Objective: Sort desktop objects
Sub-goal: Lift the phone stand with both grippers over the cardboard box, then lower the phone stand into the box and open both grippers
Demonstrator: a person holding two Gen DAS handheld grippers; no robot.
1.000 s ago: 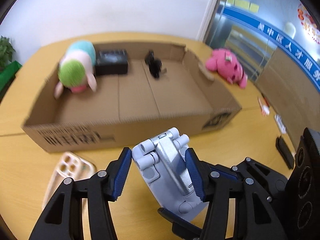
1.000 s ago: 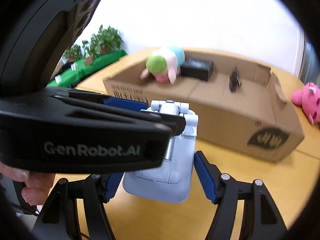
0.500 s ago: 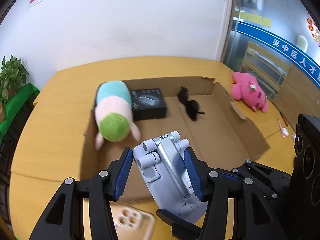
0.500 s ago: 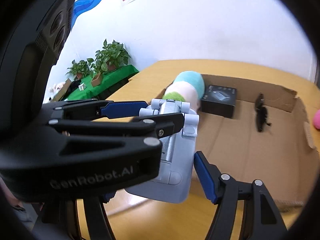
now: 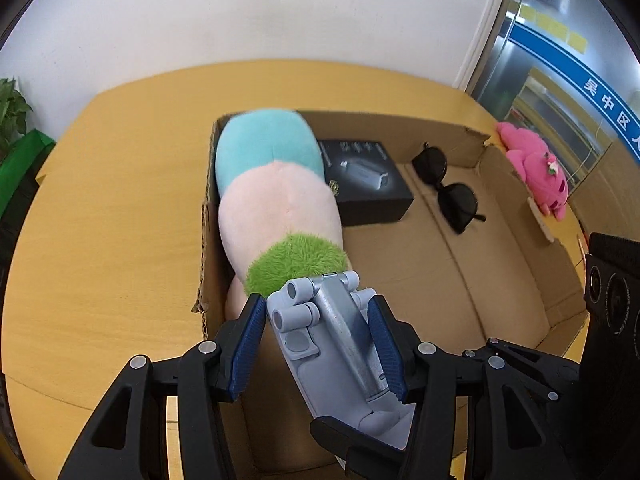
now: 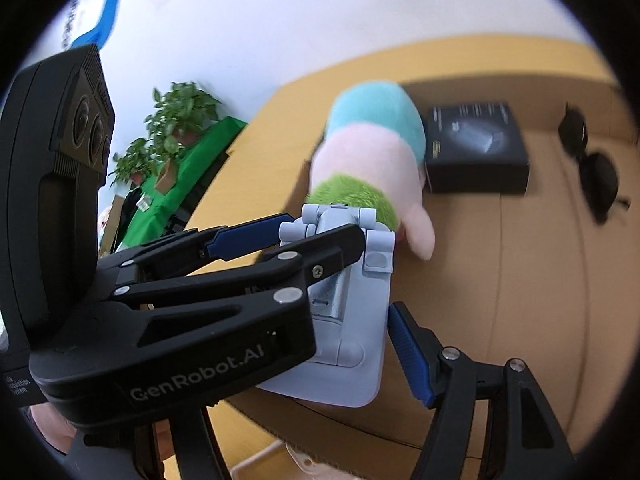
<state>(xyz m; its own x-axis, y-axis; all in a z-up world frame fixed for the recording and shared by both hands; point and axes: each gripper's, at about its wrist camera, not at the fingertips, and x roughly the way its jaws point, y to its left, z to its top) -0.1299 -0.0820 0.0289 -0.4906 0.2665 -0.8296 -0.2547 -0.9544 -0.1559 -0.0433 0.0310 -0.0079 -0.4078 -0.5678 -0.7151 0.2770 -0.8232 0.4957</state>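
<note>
My left gripper (image 5: 316, 344) is shut on a light grey folding phone stand (image 5: 340, 352) and holds it over the near left part of the open cardboard box (image 5: 520, 264). The stand also shows in the right wrist view (image 6: 352, 312), with the left gripper's fingers (image 6: 320, 256) across it. My right gripper (image 6: 340, 340) is at the stand's lower end; one blue pad touches its right edge, the other finger is hidden. In the box lie a teal, pink and green plush toy (image 5: 276, 200), a black box (image 5: 364, 180) and black sunglasses (image 5: 448, 188).
A pink plush toy (image 5: 536, 164) lies on the wooden table (image 5: 104, 208) outside the box's right wall. Potted plants (image 6: 176, 120) stand on a green shelf left of the table. A pale plastic item (image 6: 296, 460) lies on the table under the grippers.
Both grippers have moved forward and up with the phone stand, from in front of the box to over its near left part. The plush toy now sits just ahead of the stand.
</note>
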